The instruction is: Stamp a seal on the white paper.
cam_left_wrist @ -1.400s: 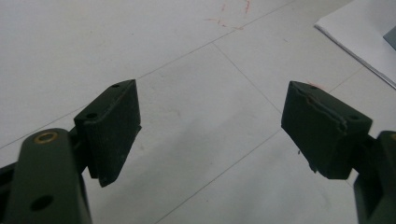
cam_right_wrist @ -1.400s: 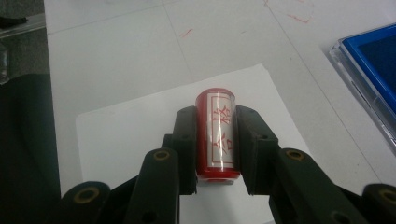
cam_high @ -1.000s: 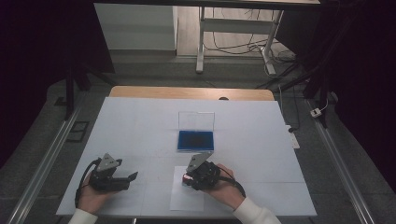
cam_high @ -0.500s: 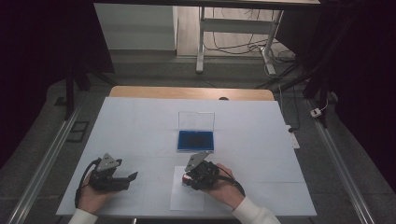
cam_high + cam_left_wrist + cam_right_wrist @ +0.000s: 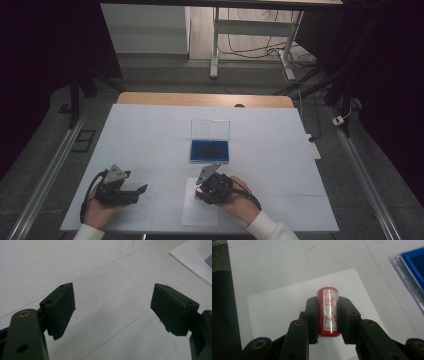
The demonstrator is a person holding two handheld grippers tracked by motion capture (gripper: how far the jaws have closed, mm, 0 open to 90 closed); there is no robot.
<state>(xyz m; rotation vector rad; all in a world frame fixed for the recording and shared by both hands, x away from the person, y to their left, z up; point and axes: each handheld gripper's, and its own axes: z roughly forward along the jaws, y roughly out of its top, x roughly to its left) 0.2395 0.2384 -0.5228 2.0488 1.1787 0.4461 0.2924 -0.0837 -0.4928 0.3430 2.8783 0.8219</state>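
The right gripper (image 5: 329, 315) is clamped on a red stamp (image 5: 329, 312), its two black jaws pressing the stamp's sides. The stamp is a short red cylinder with a white label bearing red characters, and in the right gripper view it points away from the camera and down toward a white sheet of paper (image 5: 287, 305) lying on the table. Whether the stamp's far end touches the paper cannot be told. In the high view the right gripper (image 5: 206, 186) sits over that paper (image 5: 192, 212) near the front edge of the table, held by the right hand (image 5: 237, 197), with a white sleeve (image 5: 270, 230) at the wrist.

Just beyond the paper stands a blue ink pad (image 5: 209, 150) in a clear case, its transparent lid (image 5: 210, 130) raised upright behind it. A corner of the pad (image 5: 412, 267) appears at the right of the right gripper view.

The left gripper (image 5: 112, 310) is spread wide with nothing between its jaws, only the white table surface (image 5: 50, 265) with faint lines and small red marks. In the high view the left gripper (image 5: 141, 191) rests near the front left of the table (image 5: 150, 130), held by the left hand (image 5: 100, 212), well apart from the paper
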